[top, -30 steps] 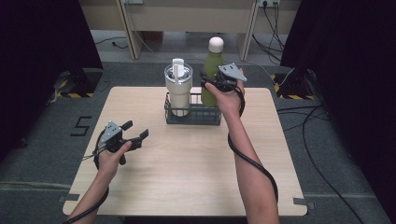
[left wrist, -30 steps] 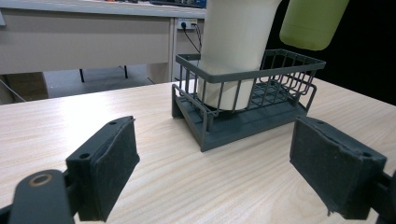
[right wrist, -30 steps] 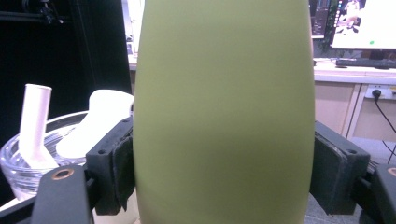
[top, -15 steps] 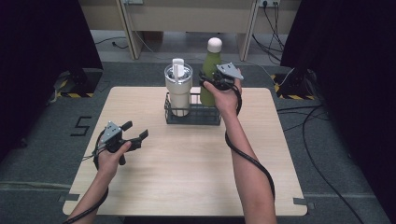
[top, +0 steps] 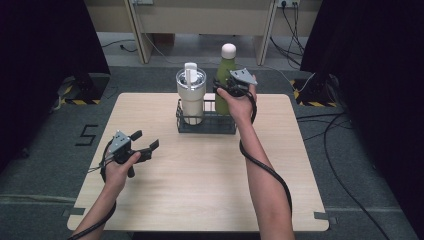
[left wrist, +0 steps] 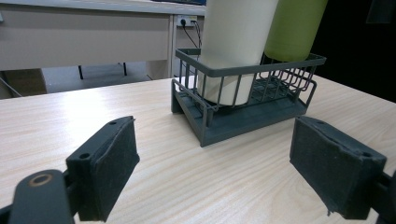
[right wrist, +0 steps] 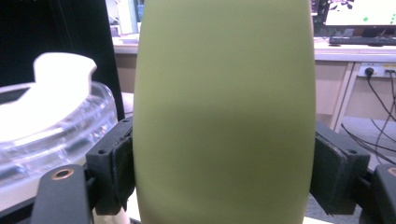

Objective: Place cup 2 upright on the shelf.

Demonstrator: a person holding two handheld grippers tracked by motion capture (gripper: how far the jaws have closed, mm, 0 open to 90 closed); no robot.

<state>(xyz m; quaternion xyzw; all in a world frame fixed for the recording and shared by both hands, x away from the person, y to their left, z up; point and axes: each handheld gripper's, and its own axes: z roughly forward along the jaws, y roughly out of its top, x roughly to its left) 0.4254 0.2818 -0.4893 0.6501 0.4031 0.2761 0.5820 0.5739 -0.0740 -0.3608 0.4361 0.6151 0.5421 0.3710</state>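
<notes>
Bottle [top: 225,80]: olive green with a pale cap, upright in the right half of the rack [top: 206,124], at the middle of the table's far edge; its base sits inside the rack wall, as the left gripper view shows [left wrist: 294,28]. Right gripper [top: 223,93]: clamped on the bottle's body, one pad pressed flat against each side in the right gripper view [right wrist: 224,182]; the hand reaches in from the near side with the cable trailing down the forearm. Tumbler [top: 191,95]: cream, clear lid with a white handle, upright in the left half of the rack, just beside the bottle. Rack: dark grey wire, low walls, solid base, resting on the table [top: 200,190]. Left gripper [top: 145,146]: held near the table's left edge, well apart from the rack, pointing toward it; jaws spread wide with nothing between them, both pads bare in the left gripper view [left wrist: 224,177]. Table: light wood grain, rounded corners.
</notes>
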